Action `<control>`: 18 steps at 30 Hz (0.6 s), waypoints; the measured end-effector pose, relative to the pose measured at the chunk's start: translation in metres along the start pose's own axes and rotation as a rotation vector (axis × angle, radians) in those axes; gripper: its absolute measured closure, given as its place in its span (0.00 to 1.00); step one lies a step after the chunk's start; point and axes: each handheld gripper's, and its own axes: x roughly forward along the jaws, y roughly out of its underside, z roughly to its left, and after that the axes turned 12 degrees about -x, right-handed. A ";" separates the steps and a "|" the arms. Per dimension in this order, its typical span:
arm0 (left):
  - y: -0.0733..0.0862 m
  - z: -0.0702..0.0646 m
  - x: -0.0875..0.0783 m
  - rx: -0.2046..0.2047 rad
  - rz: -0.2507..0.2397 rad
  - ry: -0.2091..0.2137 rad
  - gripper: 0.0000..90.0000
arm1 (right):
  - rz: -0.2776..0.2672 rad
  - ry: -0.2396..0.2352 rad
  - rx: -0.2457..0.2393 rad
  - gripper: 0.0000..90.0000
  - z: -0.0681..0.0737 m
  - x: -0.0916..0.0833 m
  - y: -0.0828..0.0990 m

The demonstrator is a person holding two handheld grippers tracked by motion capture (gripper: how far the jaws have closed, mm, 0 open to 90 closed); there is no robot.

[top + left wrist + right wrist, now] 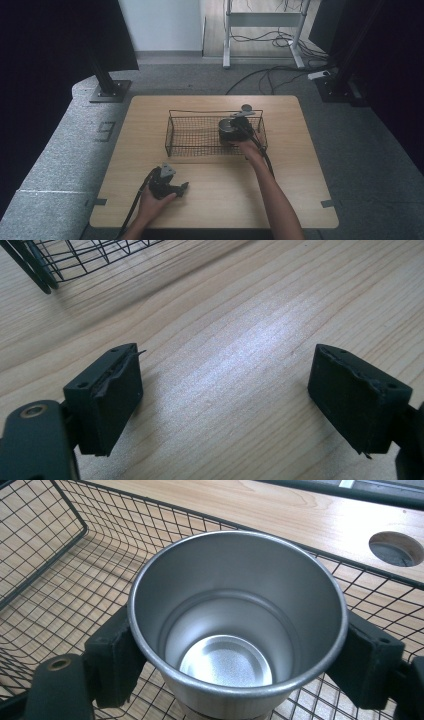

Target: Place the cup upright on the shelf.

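Steel cup [235, 630] between right gripper [239, 657] jaws (in basket [45, 580])

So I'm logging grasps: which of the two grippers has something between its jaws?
The right gripper: its jaws flank a steel cup inside the wire basket. The left gripper is open over bare table.

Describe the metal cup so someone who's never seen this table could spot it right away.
Start at the wooden table and find the black wire basket near its middle. At the basket's right end, the right gripper has its jaws on either side of the metal cup. It is shiny, round, open-topped and empty, the one solid thing inside the mesh.
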 end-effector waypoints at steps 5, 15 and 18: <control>0.000 0.000 0.000 0.000 0.000 0.000 0.16 | 0.007 0.009 -0.013 0.20 0.001 0.001 0.000; 0.000 0.000 0.000 0.000 0.000 0.000 0.16 | 0.033 0.022 -0.038 0.20 0.004 0.004 -0.001; 0.000 0.000 0.000 0.000 0.000 0.000 0.16 | 0.049 0.032 -0.048 0.20 0.005 0.005 0.000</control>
